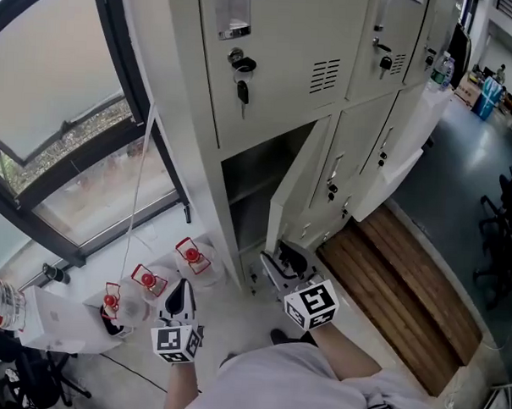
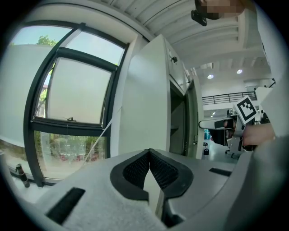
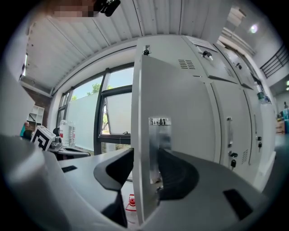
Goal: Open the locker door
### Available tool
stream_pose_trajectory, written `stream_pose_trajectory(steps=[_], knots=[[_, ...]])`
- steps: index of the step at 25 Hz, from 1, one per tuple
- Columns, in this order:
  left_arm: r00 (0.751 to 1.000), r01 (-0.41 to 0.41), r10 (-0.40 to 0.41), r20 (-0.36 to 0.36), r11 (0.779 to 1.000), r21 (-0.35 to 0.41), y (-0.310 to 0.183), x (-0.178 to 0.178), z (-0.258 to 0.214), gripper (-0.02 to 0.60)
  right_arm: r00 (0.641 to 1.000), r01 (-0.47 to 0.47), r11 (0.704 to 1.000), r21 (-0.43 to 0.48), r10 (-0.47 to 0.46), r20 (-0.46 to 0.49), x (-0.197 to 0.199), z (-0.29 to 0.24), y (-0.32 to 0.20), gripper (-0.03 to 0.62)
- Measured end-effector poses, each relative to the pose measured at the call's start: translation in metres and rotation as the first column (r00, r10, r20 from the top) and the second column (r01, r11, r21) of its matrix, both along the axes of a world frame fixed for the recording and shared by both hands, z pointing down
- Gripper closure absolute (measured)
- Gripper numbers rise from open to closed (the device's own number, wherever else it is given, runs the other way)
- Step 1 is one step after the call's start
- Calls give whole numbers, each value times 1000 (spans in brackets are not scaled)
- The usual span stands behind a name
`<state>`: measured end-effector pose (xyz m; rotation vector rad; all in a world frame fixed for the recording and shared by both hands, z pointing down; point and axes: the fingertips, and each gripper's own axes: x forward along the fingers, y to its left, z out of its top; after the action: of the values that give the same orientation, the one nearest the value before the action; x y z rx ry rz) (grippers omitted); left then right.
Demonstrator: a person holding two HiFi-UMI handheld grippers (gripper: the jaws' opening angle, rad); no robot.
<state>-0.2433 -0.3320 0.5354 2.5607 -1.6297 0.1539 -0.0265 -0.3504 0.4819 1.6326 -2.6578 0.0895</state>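
**Right hand-held gripper** [image 3: 146, 159]: the jaws stand wide, one on each face of the locker door [image 3: 180, 103] at its free edge. The pads appear to bear on both faces, so this reads as a grip on the door. The outer jaw sits just beside the metal handle plate [image 3: 159, 135].

**Left hand-held gripper** [image 2: 149, 155]: the jaws are closed with their tips meeting and nothing between them. It is idle, held low and well to the window side of the locker door.

**Locker door:** it belongs to the lower compartment [image 1: 257, 187] and stands partly open, swung out on its far-side hinges with the free edge toward the person. The compartment interior is dark, and no contents can be made out.

**Surroundings:**
- A key [image 1: 242, 90] hangs in the lock above the locker door.
- Red-capped bottles [image 1: 192, 256] stand on the floor beside the door's free edge, on the window side.

**Assessment:** the opening is under way but not complete.

**Recommendations for the step:**
- Keep the pads square to the sheet and seated deep on the edge. A shallow pinch on thin painted steel is likely to slip.
- Draw the locker door along its own arc about the hinges rather than in a straight line, letting the wrist turn with the panel so the jaws do not twist it.
- Keep the pull level, since lifting or pressing down could rack the door.
- Keep the idle gripper and the bottles clear of the swing.
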Motion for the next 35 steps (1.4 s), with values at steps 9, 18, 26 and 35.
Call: stream_pose_trajectory(steps=[9, 18, 26, 35], knots=[[995, -103, 103, -5, 995, -5, -11, 34, 1, 580, 996, -79, 997, 21, 79, -32, 30, 0, 19, 434], [980, -198, 198, -9, 980, -18, -18, 73, 6, 580, 980, -195, 980, 31, 196, -29, 75, 1, 47, 434], [955, -295, 295, -16, 955, -15, -21, 117, 7, 580, 935, -354, 935, 28, 354, 5, 136, 6, 72, 472], [934, -358, 357, -24, 934, -20, -16, 159, 9, 580, 822, -568, 823, -2, 567, 53, 226, 9, 103, 577]])
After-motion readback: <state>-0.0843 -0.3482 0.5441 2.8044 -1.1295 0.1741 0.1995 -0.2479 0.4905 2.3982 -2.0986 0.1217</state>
